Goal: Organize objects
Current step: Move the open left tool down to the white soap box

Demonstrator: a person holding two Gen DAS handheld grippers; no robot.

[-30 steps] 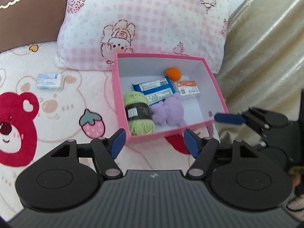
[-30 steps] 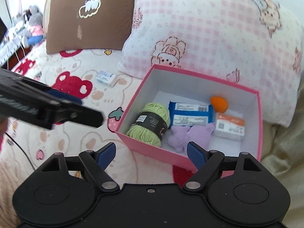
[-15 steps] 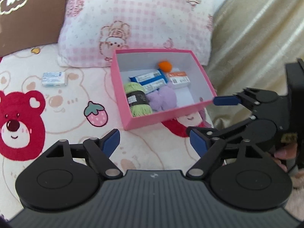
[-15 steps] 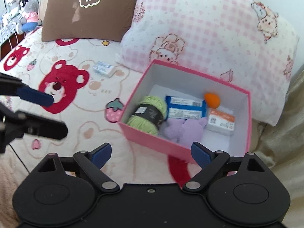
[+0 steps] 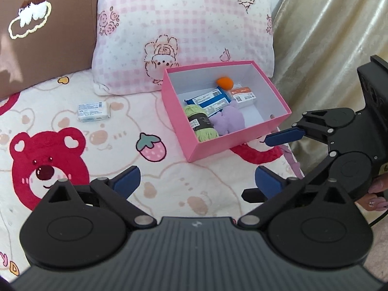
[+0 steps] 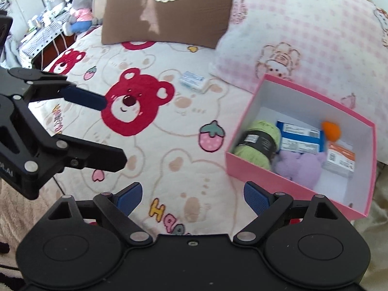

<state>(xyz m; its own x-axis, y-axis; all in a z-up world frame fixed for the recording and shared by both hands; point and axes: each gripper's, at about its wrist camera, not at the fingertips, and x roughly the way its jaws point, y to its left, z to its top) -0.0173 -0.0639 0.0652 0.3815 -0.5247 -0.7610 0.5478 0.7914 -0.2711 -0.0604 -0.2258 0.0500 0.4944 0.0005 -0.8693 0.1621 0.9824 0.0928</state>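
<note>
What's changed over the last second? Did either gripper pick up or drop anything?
Both grippers pulled back from the pink box, which now looks smaller and farther off. The left gripper jaws are opening with nothing between them; the right gripper widened slightly and is also empty. Nothing was grabbed or released. The yarn, purple toy, packets and orange ball stayed in the box; the small white packet stayed on the blanket.

Packet left of box — before pillow.

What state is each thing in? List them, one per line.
Pink box: lidless, holding items.
Green yarn: lying in box.
Purple plush: in box.
Orange ball: in box.
White packet: outside, on blanket.
Left claw: opening, empty.
Right claw: open, empty.
</note>
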